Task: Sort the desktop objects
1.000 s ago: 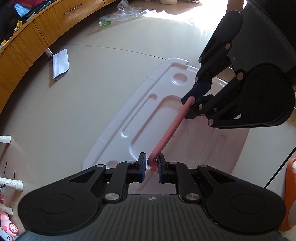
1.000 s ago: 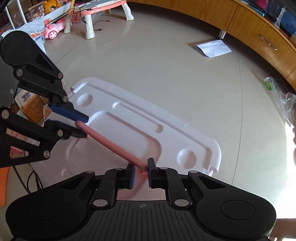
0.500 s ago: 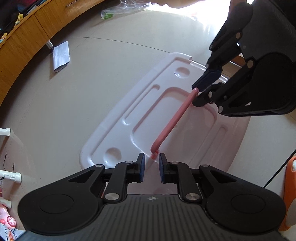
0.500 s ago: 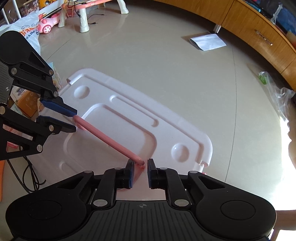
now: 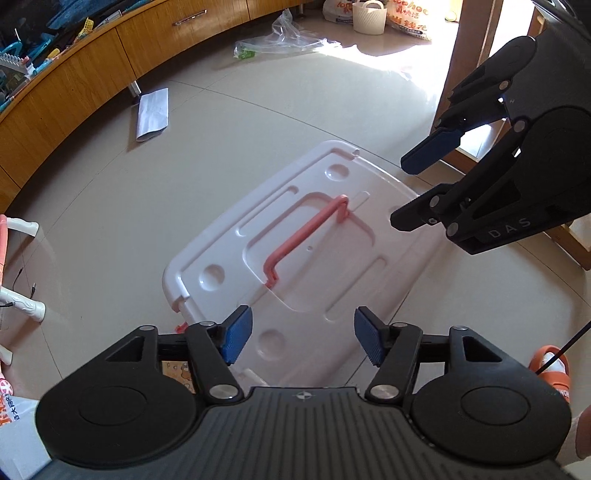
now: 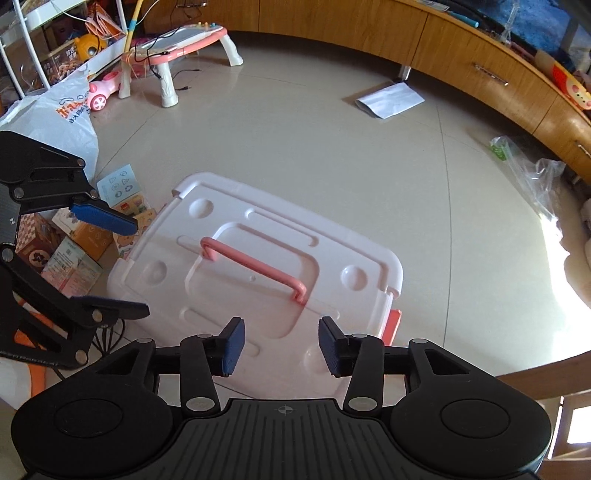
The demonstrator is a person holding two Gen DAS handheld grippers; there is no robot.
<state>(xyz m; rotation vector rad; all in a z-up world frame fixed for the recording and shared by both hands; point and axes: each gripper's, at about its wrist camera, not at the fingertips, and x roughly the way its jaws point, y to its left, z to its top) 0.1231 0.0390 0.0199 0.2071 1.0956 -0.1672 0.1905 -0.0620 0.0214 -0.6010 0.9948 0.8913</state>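
Both grippers, left gripper (image 5: 303, 338) and right gripper (image 6: 281, 347), are just opening with nothing between them, pink handle (image 5: 304, 232) standing over white box lid (image 5: 384, 273) on the floor, risking an unlatched lid shifting

Beneath me, glossy beige floor (image 6: 295, 147). Directly on it: white bin (image 6: 258, 295), folded paper (image 6: 391, 99), clear plastic bag (image 5: 288, 33), cardboard boxes (image 6: 74, 254), toy table (image 6: 184, 44).

A pink handle (image 5: 304, 229) on a white lid (image 5: 369, 295), blue-padded black fingers (image 5: 238, 334).
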